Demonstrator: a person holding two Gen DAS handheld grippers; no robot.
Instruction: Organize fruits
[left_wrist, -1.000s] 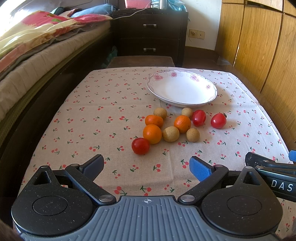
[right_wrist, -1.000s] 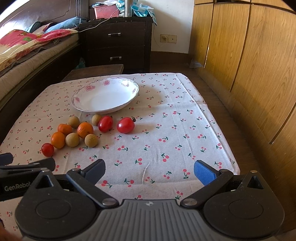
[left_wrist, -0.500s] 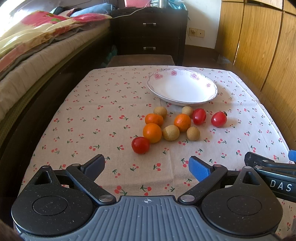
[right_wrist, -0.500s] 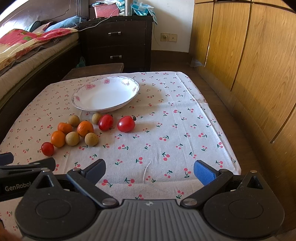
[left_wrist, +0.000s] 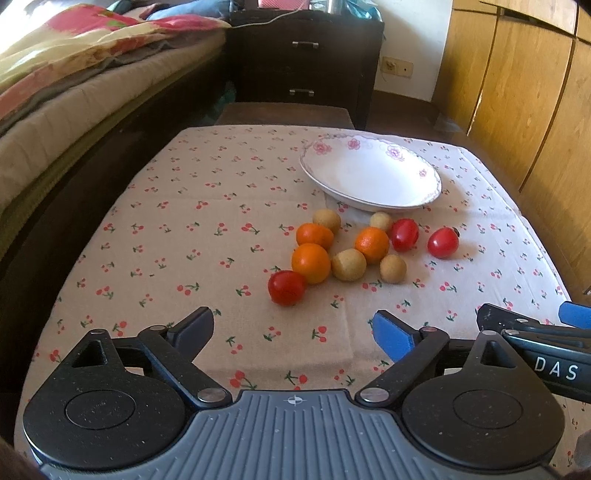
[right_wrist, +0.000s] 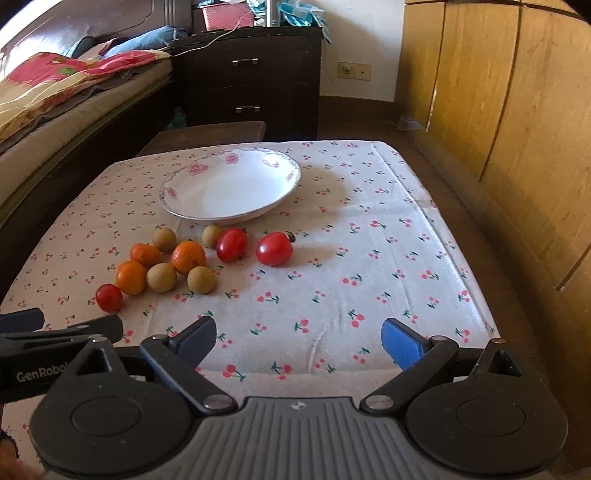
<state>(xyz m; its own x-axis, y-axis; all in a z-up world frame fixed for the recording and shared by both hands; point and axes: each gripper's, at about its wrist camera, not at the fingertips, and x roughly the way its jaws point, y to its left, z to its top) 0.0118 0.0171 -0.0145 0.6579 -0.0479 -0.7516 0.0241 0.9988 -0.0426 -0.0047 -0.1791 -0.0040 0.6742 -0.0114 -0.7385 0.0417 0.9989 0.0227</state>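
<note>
A white floral plate (left_wrist: 413, 199) (right_wrist: 173, 206) stands empty at the far side of the table. In front of it lie loose fruits: three oranges (left_wrist: 310, 263) (right_wrist: 188, 257), three red tomatoes (left_wrist: 286, 287) (right_wrist: 274, 249) and several small tan round fruits (left_wrist: 348, 264) (right_wrist: 201, 279). My left gripper (left_wrist: 293, 330) is open and empty, low over the cloth just short of the nearest tomato. My right gripper (right_wrist: 299, 334) is open and empty, right of the fruit cluster near the front edge.
The table has a cherry-print cloth (left_wrist: 184, 229) (right_wrist: 388, 258). A bed (left_wrist: 74, 85) runs along the left, a dark dresser (right_wrist: 251, 77) stands behind, wooden wardrobe doors (right_wrist: 498, 110) line the right. Each gripper shows at the other view's edge (left_wrist: 539, 339) (right_wrist: 55, 332).
Both grippers have crept slightly forward toward the fruits; the fruits and plate have not moved. Both grippers stay open.
</note>
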